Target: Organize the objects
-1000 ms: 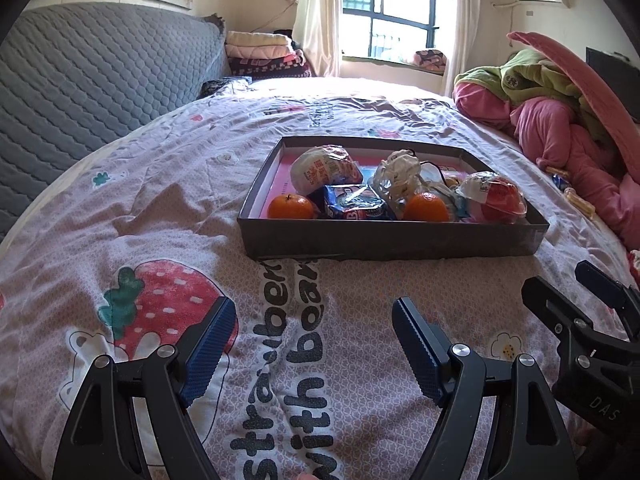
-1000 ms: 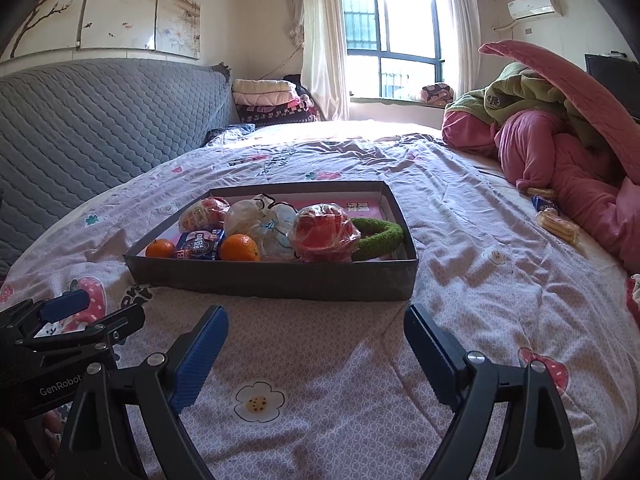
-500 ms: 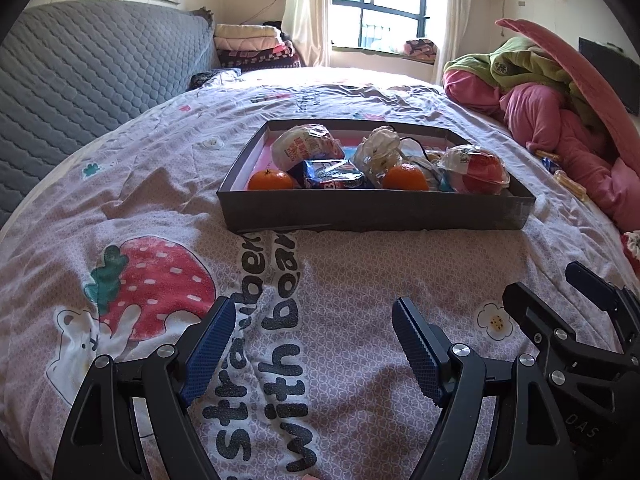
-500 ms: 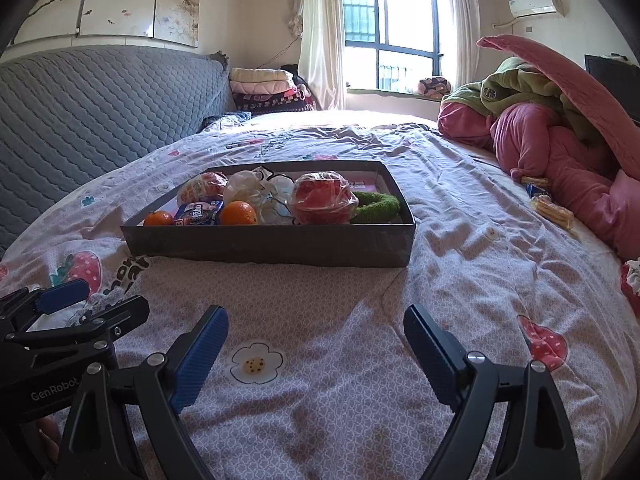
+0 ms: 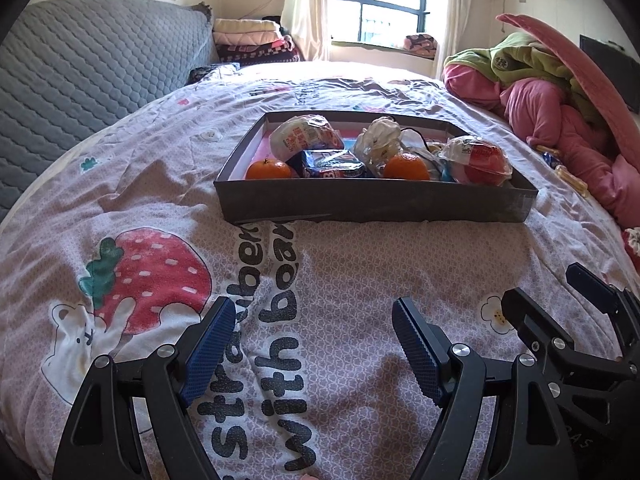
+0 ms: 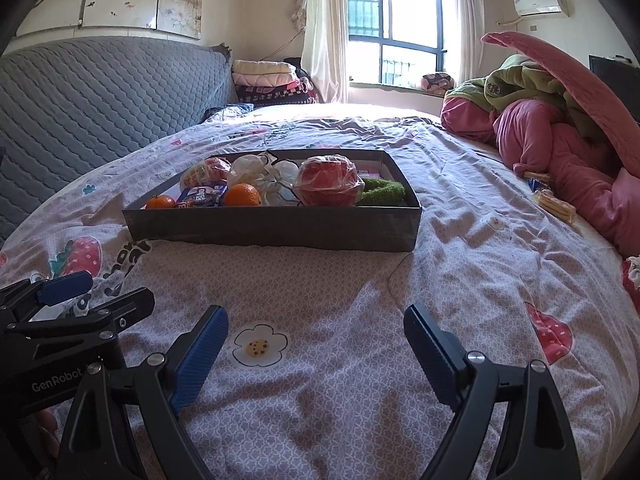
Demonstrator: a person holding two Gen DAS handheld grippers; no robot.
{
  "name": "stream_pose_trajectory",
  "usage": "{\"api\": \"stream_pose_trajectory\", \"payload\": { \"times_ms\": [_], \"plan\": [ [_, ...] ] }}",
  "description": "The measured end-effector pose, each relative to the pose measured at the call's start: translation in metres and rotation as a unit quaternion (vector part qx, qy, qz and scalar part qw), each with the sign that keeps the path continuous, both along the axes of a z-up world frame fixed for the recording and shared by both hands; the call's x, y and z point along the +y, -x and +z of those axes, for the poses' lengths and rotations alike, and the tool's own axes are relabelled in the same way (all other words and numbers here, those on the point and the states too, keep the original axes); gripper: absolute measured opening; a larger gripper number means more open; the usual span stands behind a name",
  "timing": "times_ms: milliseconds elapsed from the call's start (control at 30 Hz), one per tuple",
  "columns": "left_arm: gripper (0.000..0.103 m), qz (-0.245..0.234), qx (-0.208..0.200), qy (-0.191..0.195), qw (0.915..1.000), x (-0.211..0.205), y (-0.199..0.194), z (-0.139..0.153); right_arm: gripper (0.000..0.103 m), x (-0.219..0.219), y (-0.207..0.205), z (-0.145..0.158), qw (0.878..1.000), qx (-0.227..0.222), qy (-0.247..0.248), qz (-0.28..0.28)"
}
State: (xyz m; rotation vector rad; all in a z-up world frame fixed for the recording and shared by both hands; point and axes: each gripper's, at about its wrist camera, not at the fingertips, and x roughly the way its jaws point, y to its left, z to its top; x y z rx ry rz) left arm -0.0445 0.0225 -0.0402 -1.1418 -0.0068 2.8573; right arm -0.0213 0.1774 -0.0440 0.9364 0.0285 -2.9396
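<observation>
A shallow dark grey box (image 5: 372,202) (image 6: 272,226) sits on the bed ahead of both grippers. It holds two oranges (image 5: 267,170) (image 6: 242,195), a blue snack pack (image 5: 332,166), wrapped snack bags (image 5: 304,136), a red item in clear plastic (image 6: 328,180) and a green ring (image 6: 382,192). My left gripper (image 5: 310,346) is open and empty, low over the quilt short of the box. My right gripper (image 6: 316,354) is open and empty, beside it to the right.
The bed has a strawberry-print quilt (image 5: 152,272). A grey padded headboard (image 6: 80,96) lies to the left. A heap of pink and green bedding (image 6: 560,132) lies at right, with small snack packs (image 6: 554,204) beside it. Folded blankets (image 6: 264,80) lie by the window.
Both grippers have drawn back and sunk slightly, so the box looks lower and flatter. Both stay open and empty. The box contents have not moved.
</observation>
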Motion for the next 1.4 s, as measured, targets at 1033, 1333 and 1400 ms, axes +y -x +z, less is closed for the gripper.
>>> {"api": "stream_pose_trajectory", "payload": {
  "times_ms": [1033,1333,1400],
  "plan": [
    [0.082,0.004,-0.008,0.005,0.9999,0.001,0.003,-0.012,0.089,-0.002,0.003,-0.008,1.0,-0.02,-0.003,0.006],
    [0.081,0.005,-0.01,0.003,0.9999,0.001,0.004,-0.013,0.089,-0.002,0.004,-0.008,1.0,-0.021,-0.006,0.004],
    [0.082,0.005,-0.01,0.005,0.9999,0.001,0.003,-0.013,0.089,-0.002,0.004,-0.009,1.0,-0.023,-0.005,0.005]
  ]
}}
